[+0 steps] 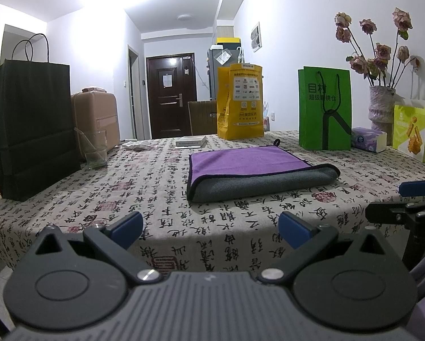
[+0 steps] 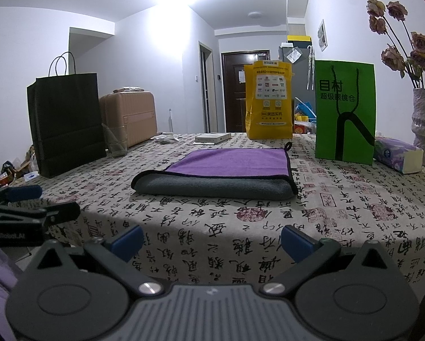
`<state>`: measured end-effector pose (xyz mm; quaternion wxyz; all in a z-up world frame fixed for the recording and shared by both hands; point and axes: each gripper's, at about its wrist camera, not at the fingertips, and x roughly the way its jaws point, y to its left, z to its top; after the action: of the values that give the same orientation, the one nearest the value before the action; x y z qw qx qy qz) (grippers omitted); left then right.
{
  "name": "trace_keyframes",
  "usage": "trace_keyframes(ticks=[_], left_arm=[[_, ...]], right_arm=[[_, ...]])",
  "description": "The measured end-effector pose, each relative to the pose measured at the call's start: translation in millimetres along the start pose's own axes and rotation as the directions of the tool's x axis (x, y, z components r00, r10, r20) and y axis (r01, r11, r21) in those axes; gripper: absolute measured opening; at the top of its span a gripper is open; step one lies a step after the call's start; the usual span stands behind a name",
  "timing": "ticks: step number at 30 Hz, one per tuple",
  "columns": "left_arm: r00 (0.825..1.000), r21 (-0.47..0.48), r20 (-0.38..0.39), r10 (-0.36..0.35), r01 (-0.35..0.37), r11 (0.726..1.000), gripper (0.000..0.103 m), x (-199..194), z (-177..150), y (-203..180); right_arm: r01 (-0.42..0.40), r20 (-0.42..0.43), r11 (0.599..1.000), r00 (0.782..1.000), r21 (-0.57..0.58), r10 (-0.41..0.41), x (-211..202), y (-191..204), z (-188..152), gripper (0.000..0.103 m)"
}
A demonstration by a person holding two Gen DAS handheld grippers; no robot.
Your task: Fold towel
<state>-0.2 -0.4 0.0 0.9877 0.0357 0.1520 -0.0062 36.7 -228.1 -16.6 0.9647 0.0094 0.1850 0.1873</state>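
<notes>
A purple and grey towel [image 1: 249, 167] lies folded flat on the patterned tablecloth [image 1: 155, 187], its grey rolled fold facing me; it also shows in the right wrist view [image 2: 226, 170]. My left gripper [image 1: 211, 228] is open and empty, held off the table's front edge, well short of the towel. My right gripper [image 2: 212, 240] is open and empty too, at the front edge, apart from the towel. The right gripper shows at the right edge of the left wrist view [image 1: 411, 199]; the left gripper shows at the left edge of the right wrist view [image 2: 19, 201].
On the table stand a black paper bag [image 1: 33, 125], a glass [image 1: 94, 150], a yellow bag [image 1: 239, 102], a green bag [image 1: 324, 110], a tissue pack [image 1: 368, 139], a snack box [image 1: 412, 133], a vase of dried roses [image 1: 378, 108] and a flat white box [image 1: 191, 141].
</notes>
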Motion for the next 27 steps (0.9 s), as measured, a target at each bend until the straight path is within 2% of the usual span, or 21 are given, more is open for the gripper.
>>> trace_keyframes(ticks=[27], left_arm=[[1.000,0.001,0.001,0.000,0.000,1.000,0.103,-0.1,0.0,0.0]], right_arm=[[0.001,-0.001,1.000,1.000,0.000,-0.001,0.9,-4.2,0.0,0.103]])
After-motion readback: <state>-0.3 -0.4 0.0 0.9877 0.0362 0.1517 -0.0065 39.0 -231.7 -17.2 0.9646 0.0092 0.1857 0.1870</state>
